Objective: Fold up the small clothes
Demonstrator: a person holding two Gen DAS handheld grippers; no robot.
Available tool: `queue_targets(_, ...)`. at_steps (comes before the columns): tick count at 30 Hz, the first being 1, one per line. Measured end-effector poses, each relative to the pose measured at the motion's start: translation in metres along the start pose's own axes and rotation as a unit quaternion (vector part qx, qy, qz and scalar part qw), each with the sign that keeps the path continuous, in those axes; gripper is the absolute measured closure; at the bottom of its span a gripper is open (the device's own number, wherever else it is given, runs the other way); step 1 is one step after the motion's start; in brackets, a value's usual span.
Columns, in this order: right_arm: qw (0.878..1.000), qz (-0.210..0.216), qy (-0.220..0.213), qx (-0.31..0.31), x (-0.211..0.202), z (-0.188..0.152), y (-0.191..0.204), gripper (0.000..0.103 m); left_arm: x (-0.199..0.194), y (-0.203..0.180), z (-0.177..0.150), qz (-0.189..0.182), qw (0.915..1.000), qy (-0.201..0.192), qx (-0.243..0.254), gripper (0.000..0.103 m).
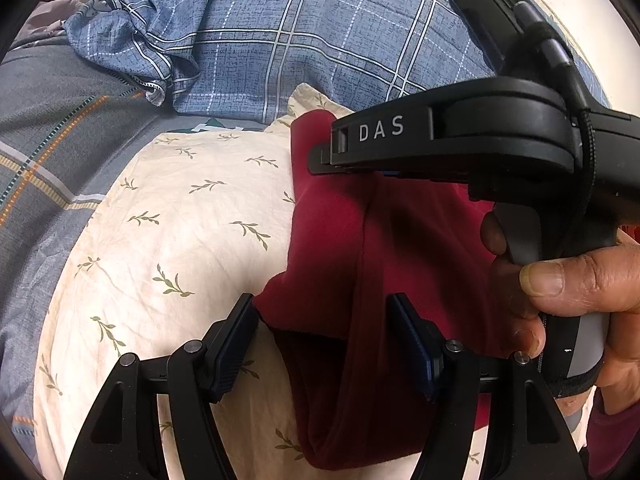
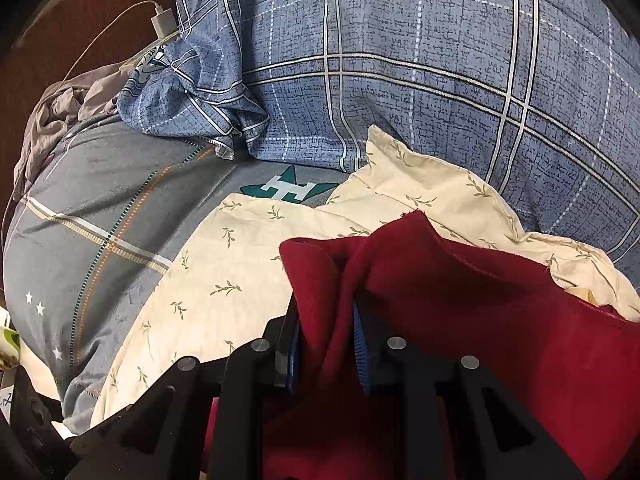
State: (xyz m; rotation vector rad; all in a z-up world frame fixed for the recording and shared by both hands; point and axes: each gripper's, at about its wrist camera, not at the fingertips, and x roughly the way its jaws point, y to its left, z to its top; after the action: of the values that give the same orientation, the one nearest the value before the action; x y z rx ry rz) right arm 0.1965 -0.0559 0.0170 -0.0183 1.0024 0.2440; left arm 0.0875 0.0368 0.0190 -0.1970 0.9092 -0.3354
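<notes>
A small dark red garment [image 1: 332, 248] lies on a cream pillow with a leaf print [image 1: 180, 220]. My left gripper [image 1: 324, 312] is open, its fingers either side of a raised fold of the red cloth, low over the pillow. My right gripper [image 1: 320, 162] comes in from the right, held by a hand, with its tips over the garment's upper part. In the right wrist view my right gripper [image 2: 326, 312] is shut on a bunched fold of the red garment [image 2: 460, 292], lifted above the pillow [image 2: 240, 272].
A blue checked quilt [image 2: 400, 60] is piled behind the pillow. A grey sheet with stripes and stars [image 2: 100, 220] lies to the left. A white charger and cable [image 2: 162, 24] sit at the far left, by crumpled grey cloth [image 2: 56, 112].
</notes>
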Motion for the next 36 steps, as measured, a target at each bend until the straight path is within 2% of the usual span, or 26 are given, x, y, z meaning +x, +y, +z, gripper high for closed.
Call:
queue_targets(10,1.0,0.002,-0.002,0.005,-0.001,-0.001,-0.001,0.081,0.0,0.0,0.0,0.001,1.0,0.0,0.0,0.037)
queue_targets(15,1.0,0.011,-0.024,0.016,-0.016,-0.002,-0.007,0.086,-0.007,0.003,0.003,-0.03,0.9995,-0.001,-0.011,0.065)
queue_targets(18,0.998,0.028,-0.039,0.031,-0.033,-0.005,-0.017,0.086,-0.021,0.002,0.003,-0.044,0.9989,-0.013,-0.008,0.071)
queue_targets(36,0.995,0.034,-0.072,0.056,-0.085,-0.023,-0.036,0.087,-0.06,-0.039,-0.006,-0.012,0.9989,-0.029,0.035,0.077)
